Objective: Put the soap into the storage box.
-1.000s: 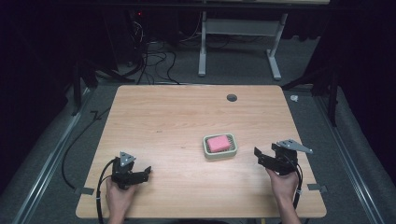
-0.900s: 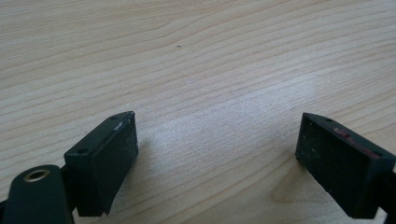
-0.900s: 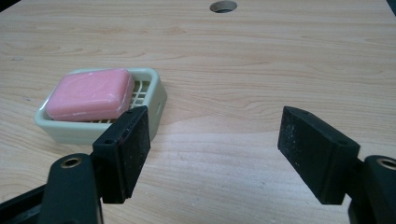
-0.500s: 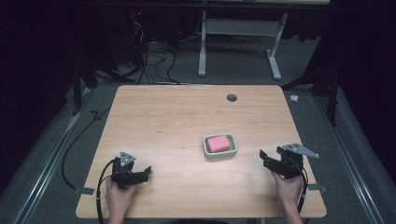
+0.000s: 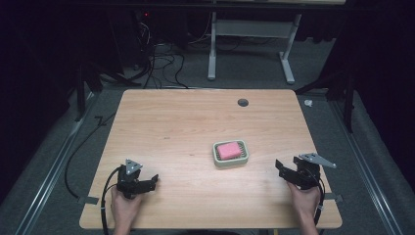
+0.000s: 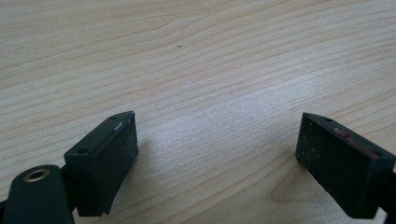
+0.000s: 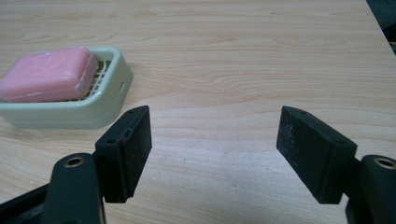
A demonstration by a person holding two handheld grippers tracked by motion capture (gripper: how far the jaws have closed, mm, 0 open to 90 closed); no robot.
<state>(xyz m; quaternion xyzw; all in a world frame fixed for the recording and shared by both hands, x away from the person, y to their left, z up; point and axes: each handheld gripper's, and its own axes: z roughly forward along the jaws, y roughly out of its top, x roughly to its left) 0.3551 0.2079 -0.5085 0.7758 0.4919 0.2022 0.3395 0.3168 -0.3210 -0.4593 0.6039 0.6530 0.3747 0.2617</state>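
Scene: my two tools rest on the bare wooden desk [image 5: 186, 117], with a pink soap bar [image 5: 228, 150] lying in its pale green soap dish [image 5: 231, 164] right of the desk's middle.
Right tool: my right tool [image 5: 279, 165] sits near the dish, on its right. Its jaws stand apart with nothing between them, and the dish is just past the left jaw in the right gripper view.
Left tool: my left tool [image 5: 154, 179] lies well apart from the dish at the near left, jaws apart over bare wood.
Just changed: my right hand has eased slightly back toward the near edge. The soap, the dish and my left hand have not shifted.
Meaning: I judge that the soap is seated and let go. The work looks finished, or paused before a fresh reach.
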